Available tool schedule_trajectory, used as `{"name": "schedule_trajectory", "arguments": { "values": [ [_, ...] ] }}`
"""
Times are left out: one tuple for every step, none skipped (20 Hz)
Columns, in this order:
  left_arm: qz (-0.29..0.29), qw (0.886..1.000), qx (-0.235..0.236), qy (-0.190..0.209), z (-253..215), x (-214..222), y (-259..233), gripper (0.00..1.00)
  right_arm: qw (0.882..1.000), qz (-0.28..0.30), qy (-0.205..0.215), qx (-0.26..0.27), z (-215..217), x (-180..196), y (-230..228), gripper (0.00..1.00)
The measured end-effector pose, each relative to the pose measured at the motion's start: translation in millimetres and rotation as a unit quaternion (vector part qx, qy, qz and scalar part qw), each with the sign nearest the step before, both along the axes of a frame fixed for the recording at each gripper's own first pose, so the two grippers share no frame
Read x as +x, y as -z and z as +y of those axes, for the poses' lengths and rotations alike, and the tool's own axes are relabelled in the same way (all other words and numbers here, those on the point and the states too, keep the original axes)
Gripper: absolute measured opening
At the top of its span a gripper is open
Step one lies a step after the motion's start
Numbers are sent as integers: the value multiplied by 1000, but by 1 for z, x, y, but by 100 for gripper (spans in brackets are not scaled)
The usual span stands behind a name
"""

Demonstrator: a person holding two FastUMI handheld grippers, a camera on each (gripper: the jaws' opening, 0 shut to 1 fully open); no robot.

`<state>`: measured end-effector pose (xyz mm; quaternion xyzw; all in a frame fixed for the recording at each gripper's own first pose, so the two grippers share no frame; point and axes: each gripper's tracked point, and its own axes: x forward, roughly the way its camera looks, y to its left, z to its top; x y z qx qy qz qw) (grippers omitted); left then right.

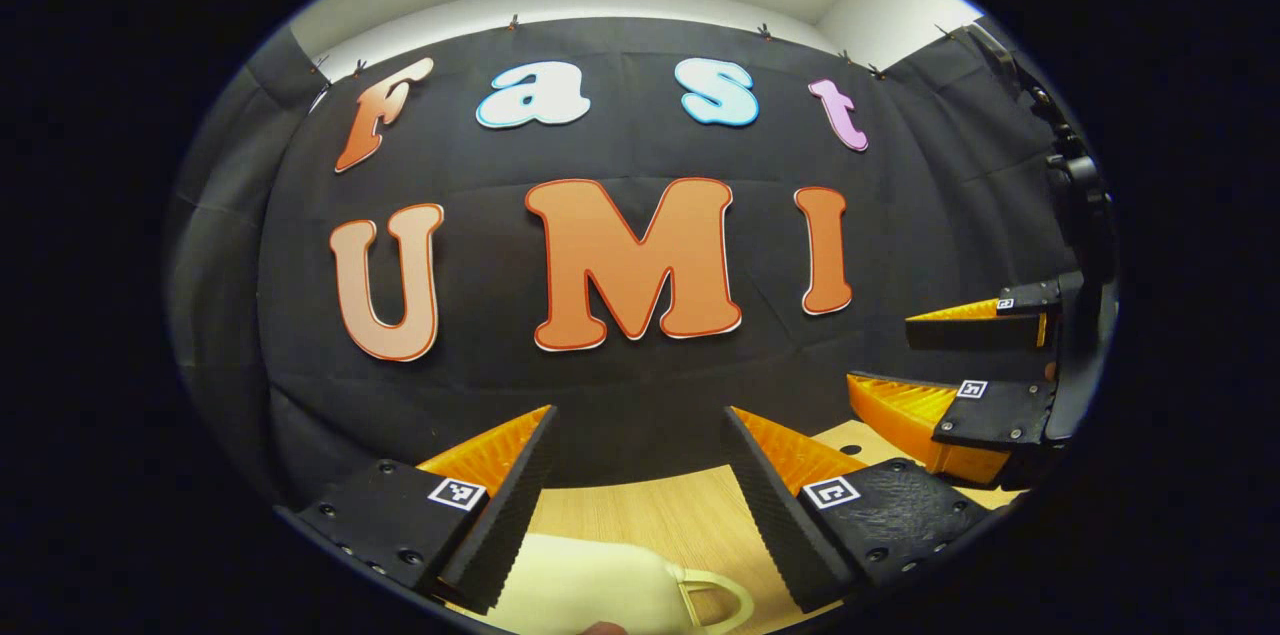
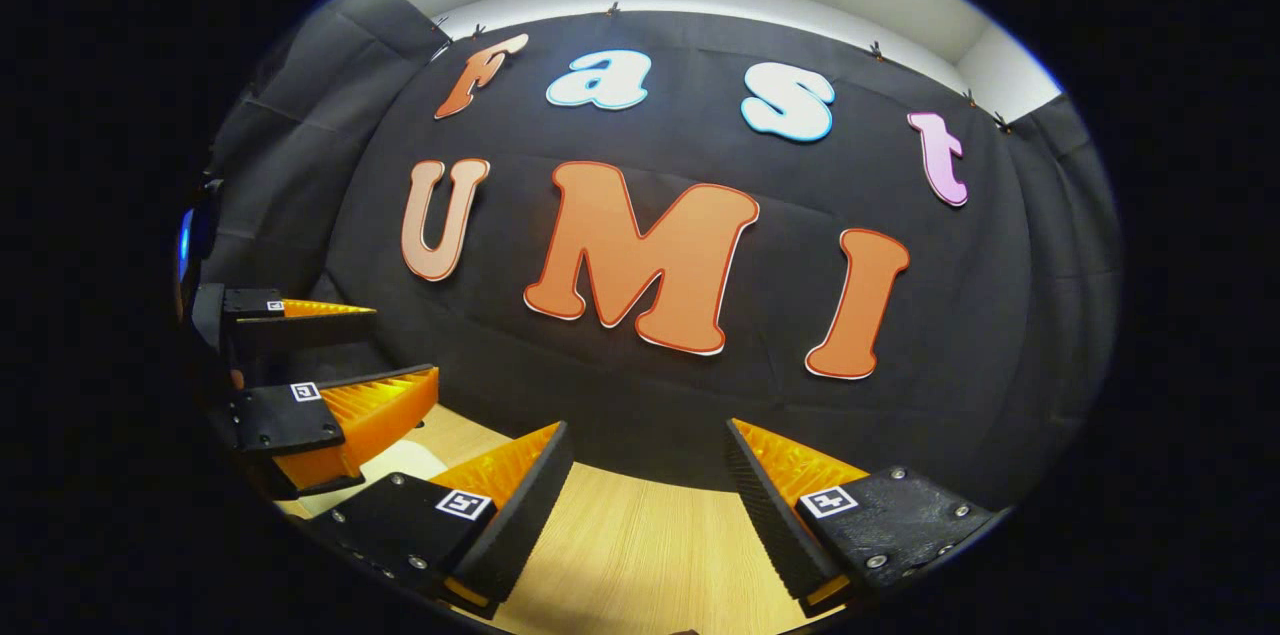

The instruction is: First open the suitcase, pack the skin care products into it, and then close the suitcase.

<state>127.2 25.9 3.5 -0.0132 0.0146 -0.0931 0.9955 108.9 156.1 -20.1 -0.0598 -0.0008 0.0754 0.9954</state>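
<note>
Cut off at the lower edges

In the left gripper view a cream suitcase (image 1: 590, 590) with its handle (image 1: 715, 600) is cut off by the bottom edge, part hidden behind the left gripper (image 1: 640, 470) fingers; the right gripper (image 1: 925, 365) is cut at the right rim, its holder hidden; in the right gripper view a pale patch (image 2: 395, 465) beneath the left gripper's lower finger is too hidden to identify.

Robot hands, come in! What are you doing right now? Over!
Left gripper open, raised, holding nothing. Right gripper open, raised, holding nothing. Cream suitcase with handle low under left gripper, on wooden table. Nothing in the way.
</note>
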Motion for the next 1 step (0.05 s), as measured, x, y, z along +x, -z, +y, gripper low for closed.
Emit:
{"name": "schedule_trajectory", "arguments": {
  "values": [
    [2,1000,1,8,2,3,3,99,1000,-4,0,-11,3,-5,-2,96]
  ]
}}
